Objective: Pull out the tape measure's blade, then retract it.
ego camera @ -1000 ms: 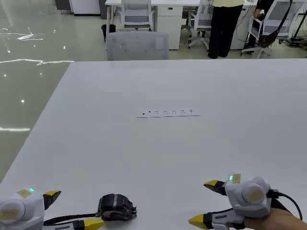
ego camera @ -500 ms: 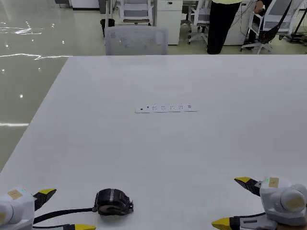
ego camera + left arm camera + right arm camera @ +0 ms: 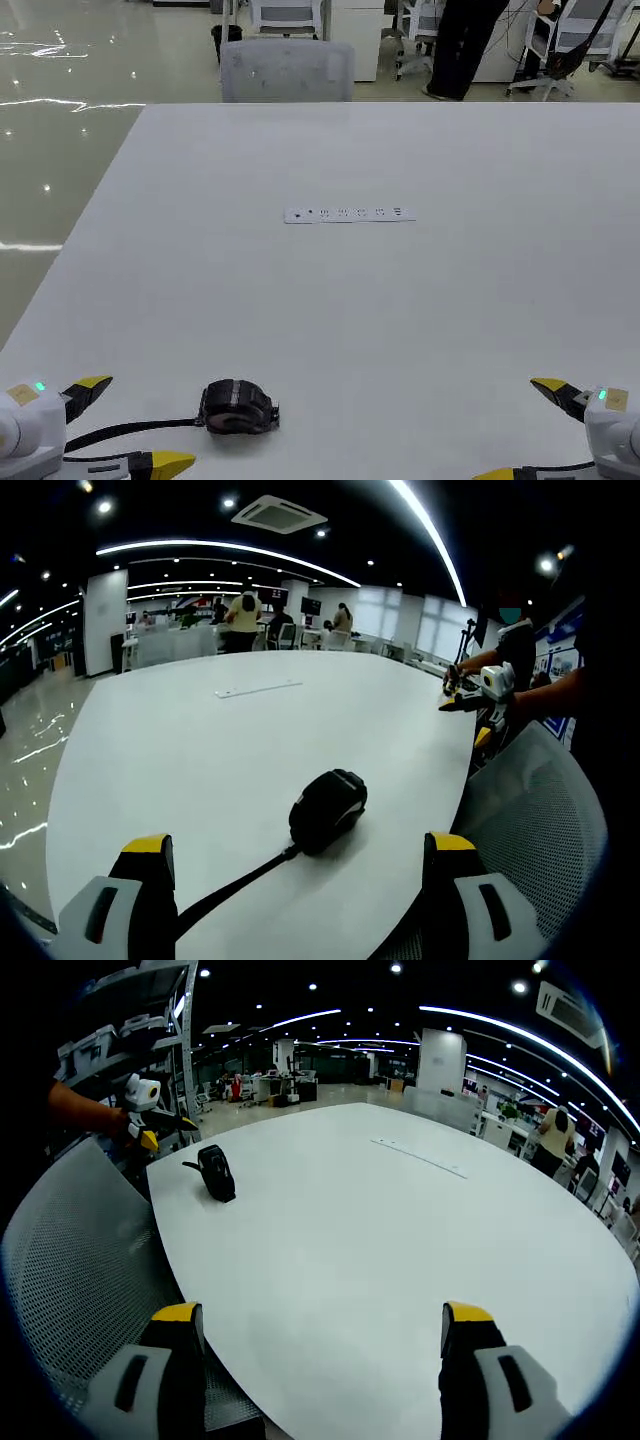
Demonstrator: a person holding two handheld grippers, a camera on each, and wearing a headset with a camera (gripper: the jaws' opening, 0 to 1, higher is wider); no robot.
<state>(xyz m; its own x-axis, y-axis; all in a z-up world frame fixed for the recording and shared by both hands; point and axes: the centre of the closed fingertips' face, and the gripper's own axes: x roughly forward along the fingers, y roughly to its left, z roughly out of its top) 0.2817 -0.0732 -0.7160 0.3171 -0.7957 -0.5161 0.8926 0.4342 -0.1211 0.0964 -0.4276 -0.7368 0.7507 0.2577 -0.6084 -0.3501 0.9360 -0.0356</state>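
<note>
A black tape measure [image 3: 238, 407] lies on the white table [image 3: 350, 300] near its front edge, with a black strap [image 3: 130, 431] trailing left. My left gripper [image 3: 115, 425] is open just left of it, its yellow-tipped jaws either side of the strap. From the left gripper view the tape measure [image 3: 328, 808] rests a short way ahead of the open left gripper [image 3: 300, 855]. My right gripper [image 3: 530, 432] is open at the front right corner, far from the tape measure [image 3: 216, 1172]. No blade shows outside the case.
A white power strip [image 3: 349, 214] lies at the table's middle. A grey chair back [image 3: 286, 72] stands at the far edge, with office chairs and a person's legs [image 3: 464, 45] beyond. A mesh chair back [image 3: 80, 1260] sits beside the near edge.
My right gripper has drawn back right and down toward the front corner. The left gripper has eased slightly left. The tape measure lies where it was; the head camera tilted a little.
</note>
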